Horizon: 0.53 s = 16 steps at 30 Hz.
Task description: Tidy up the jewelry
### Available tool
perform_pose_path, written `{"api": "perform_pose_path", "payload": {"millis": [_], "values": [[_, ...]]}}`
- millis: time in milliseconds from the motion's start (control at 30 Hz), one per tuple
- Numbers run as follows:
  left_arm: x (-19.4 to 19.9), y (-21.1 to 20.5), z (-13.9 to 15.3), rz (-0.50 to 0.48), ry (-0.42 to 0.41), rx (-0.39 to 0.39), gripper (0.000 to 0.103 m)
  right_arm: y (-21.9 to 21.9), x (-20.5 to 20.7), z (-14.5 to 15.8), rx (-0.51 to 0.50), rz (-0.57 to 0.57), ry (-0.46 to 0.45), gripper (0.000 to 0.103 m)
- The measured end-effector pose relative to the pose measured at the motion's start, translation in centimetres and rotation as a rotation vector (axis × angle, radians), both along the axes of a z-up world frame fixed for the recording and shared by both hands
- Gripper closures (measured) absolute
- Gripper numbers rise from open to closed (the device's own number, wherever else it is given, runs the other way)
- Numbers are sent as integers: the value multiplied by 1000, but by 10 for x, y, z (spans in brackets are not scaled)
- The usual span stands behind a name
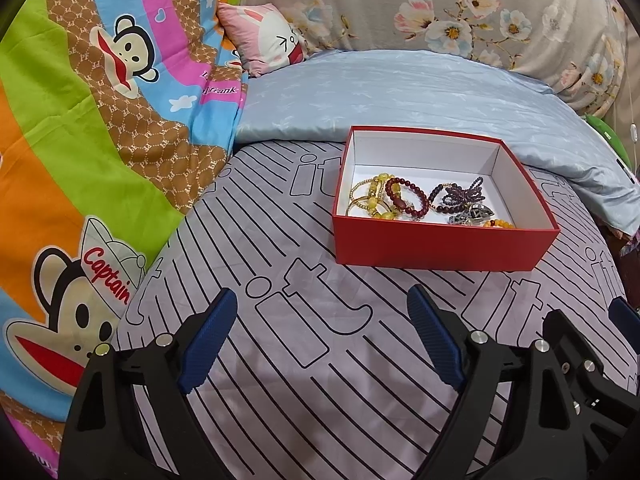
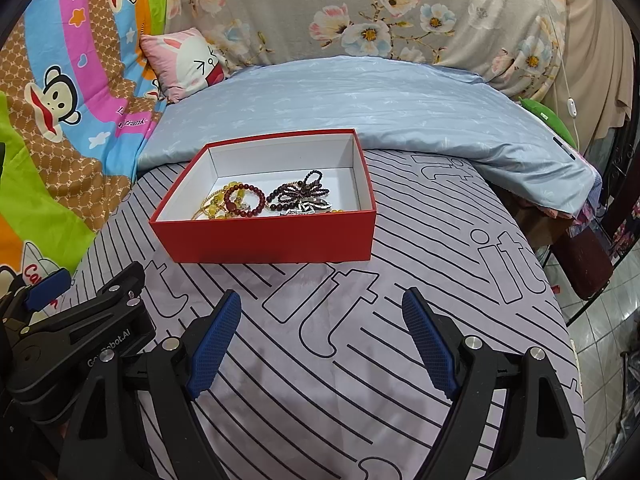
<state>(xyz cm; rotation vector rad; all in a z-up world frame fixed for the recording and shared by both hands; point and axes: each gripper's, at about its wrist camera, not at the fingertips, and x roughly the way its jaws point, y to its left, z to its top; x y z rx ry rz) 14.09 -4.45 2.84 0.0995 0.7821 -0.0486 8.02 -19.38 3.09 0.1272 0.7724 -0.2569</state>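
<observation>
A red box with a white inside sits on the striped grey sheet; it also shows in the right wrist view. Inside lie yellow bead bracelets, a dark red bead bracelet, a purple bead strand and a silver piece. The same pile shows in the right wrist view. My left gripper is open and empty, in front of the box. My right gripper is open and empty, also short of the box. The right gripper's body shows beside the left one.
A light blue quilt lies behind the box. A colourful monkey-print blanket is on the left, with a small pink cushion. A floral pillow is at the back. The bed's edge and tiled floor are to the right.
</observation>
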Motion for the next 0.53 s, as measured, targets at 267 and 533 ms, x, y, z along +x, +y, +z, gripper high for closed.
{"api": "perform_pose_path", "payload": {"millis": [267, 533], "values": [[-1, -1, 0, -7, -5, 3, 21, 0, 0, 0, 1, 0, -1, 23], [2, -2, -5, -10, 20, -6, 21, 3, 0, -6, -21, -7, 6, 23]]}}
